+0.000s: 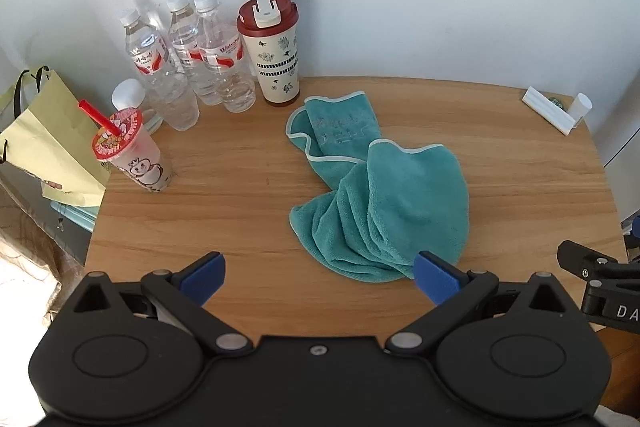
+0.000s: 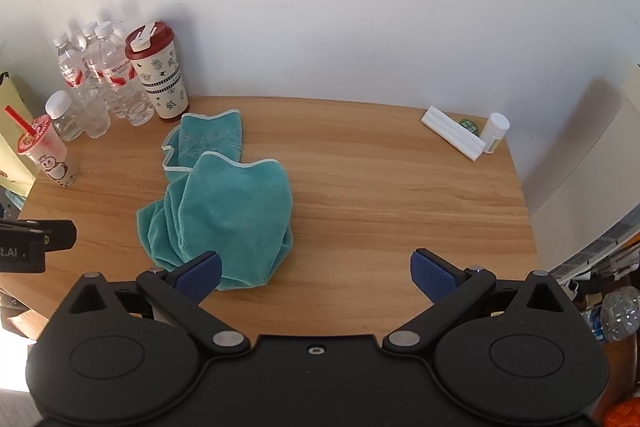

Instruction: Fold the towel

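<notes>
Towel (image 1: pixel 380 195), teal and crumpled, lies bunched on the wooden tabletop (image 1: pixel 224 195), near the tumbler (image 1: pixel 274 55) and water bottles (image 1: pixel 188 63). Left gripper (image 1: pixel 320 277) and right gripper (image 2: pixel 316 273) hover before it, fingers spread, holding nothing.

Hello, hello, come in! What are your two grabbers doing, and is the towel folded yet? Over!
Left gripper open, empty. Right gripper open, empty. Teal towel lies crumpled on the table, not yet folded. Bottles and tumbler stand just behind it.
</notes>
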